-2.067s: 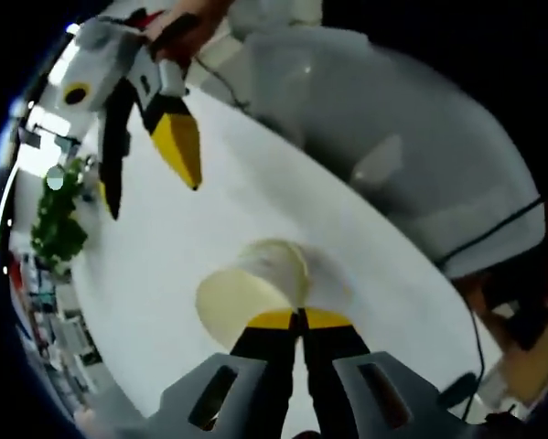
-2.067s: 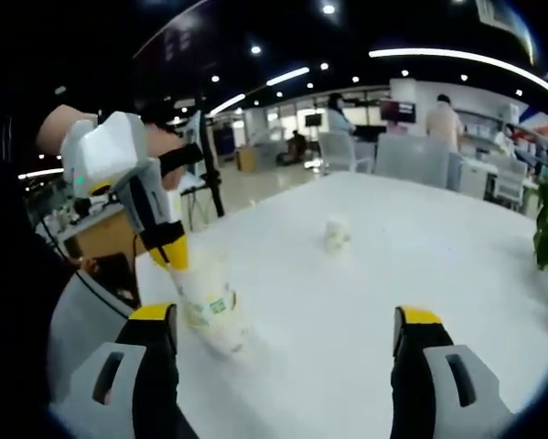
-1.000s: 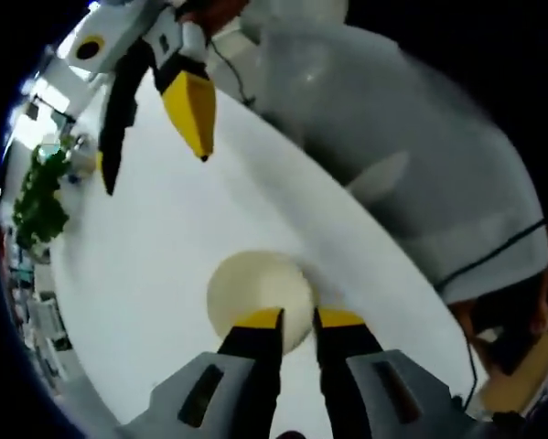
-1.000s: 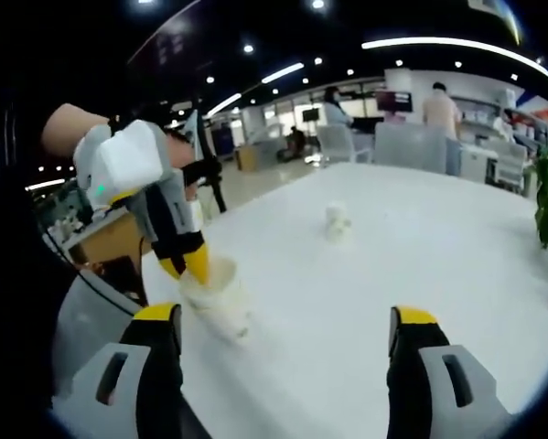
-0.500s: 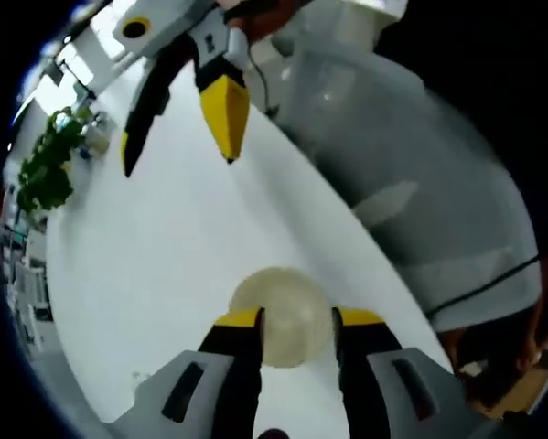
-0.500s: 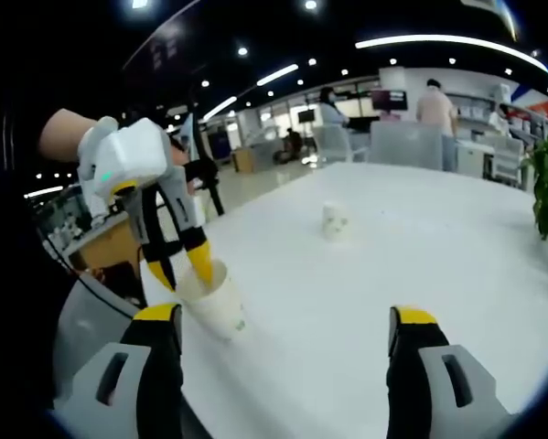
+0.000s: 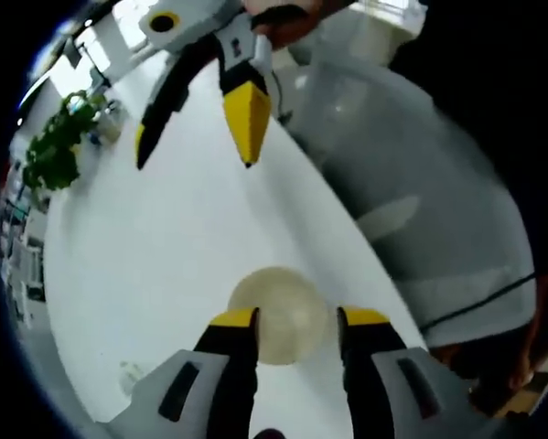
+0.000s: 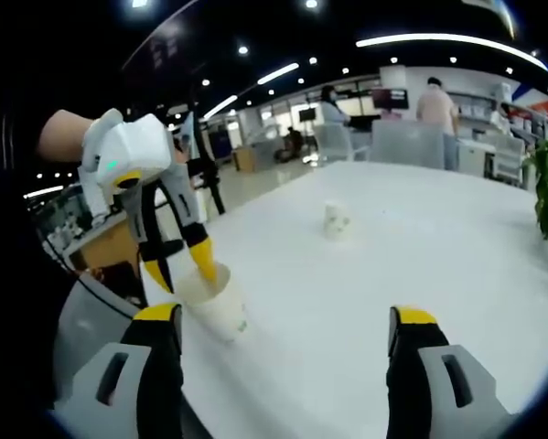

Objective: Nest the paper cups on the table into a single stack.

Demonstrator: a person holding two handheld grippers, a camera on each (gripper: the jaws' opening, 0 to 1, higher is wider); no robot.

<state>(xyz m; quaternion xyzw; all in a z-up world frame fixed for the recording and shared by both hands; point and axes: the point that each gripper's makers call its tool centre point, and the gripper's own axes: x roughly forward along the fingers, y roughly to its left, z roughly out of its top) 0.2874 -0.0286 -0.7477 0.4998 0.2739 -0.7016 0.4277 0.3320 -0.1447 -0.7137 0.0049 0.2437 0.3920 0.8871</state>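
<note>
The left gripper [image 7: 287, 317] has its jaws spread around the rim of the near cup [image 8: 209, 302], maybe just touching it. The right gripper [image 8: 287, 320] is wide open, empty. Beyond the near cup stands a second cup [image 8: 336, 219], well apart, not yet nested

Pale paper cup [image 7: 279, 315] upright near bench [image 8: 365, 293] edge, mouth open upward. Second white cup [image 8: 336, 219] stands upright, well apart, mid-bench.
</note>
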